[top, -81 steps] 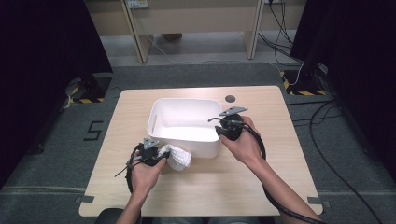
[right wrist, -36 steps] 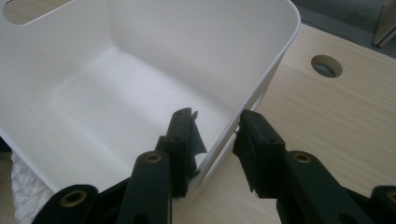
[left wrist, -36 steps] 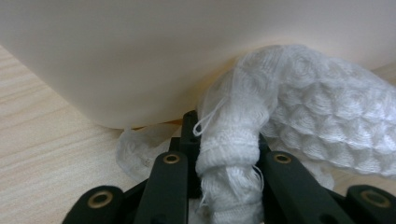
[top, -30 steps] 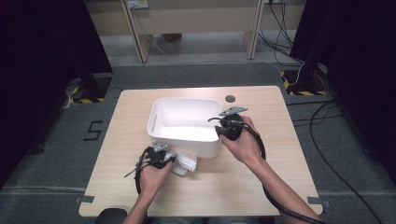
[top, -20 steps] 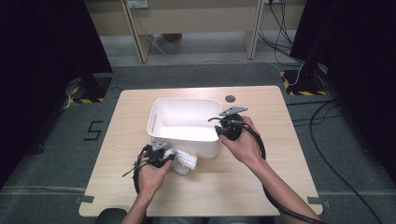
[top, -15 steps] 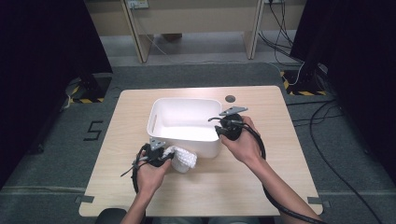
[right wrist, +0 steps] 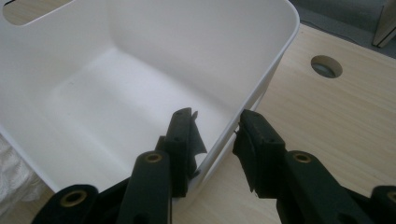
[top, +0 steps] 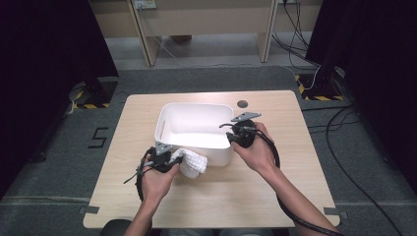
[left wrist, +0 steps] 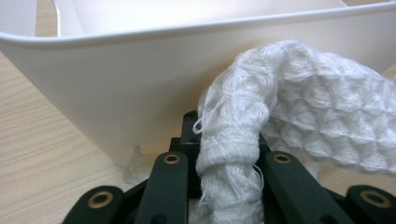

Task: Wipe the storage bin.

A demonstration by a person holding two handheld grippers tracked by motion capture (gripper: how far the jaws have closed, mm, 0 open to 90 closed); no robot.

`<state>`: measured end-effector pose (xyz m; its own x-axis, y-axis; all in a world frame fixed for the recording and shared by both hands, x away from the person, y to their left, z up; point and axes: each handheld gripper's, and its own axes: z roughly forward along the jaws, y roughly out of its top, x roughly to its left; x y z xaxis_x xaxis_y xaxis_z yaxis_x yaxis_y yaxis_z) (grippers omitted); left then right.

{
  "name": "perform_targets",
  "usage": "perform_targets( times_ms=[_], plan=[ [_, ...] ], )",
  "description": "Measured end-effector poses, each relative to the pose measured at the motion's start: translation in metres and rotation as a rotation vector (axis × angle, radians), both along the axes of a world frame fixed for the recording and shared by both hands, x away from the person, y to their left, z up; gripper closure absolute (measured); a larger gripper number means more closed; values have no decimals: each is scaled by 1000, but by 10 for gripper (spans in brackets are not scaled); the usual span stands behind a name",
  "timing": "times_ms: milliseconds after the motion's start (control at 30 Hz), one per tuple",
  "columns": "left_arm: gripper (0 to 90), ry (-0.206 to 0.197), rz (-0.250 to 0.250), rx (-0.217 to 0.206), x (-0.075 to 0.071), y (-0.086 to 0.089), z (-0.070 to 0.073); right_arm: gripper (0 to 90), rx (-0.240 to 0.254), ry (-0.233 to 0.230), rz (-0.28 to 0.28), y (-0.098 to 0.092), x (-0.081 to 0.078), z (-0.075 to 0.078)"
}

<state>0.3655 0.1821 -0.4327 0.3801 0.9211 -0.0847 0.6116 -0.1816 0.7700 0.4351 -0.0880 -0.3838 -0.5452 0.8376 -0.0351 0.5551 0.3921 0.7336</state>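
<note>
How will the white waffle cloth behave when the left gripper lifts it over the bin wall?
The white waffle cloth probably stays floppy: it already bends and droops from the left gripper, which is shut on a bunched part. It looks light, so lifting should be easy. Its loose end may drag on the white bin rim, though the right gripper straddling the wall should steady the bin.

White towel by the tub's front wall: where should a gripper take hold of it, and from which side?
Grip the white towel at a gathered fold near its end, coming from the person's side, as the left gripper does. The tub wall blocks the far side, and the bunched, soft weave fits between narrow fingers.
</note>
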Motion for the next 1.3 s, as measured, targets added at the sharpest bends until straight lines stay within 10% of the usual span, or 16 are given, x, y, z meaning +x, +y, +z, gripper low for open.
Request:
perform_targets(
  times_ms=[1300],
  plan=[
    [770,-22,-15,-3,-1,-11,12,664,3,1,-2,0,1,0]
  ],
)
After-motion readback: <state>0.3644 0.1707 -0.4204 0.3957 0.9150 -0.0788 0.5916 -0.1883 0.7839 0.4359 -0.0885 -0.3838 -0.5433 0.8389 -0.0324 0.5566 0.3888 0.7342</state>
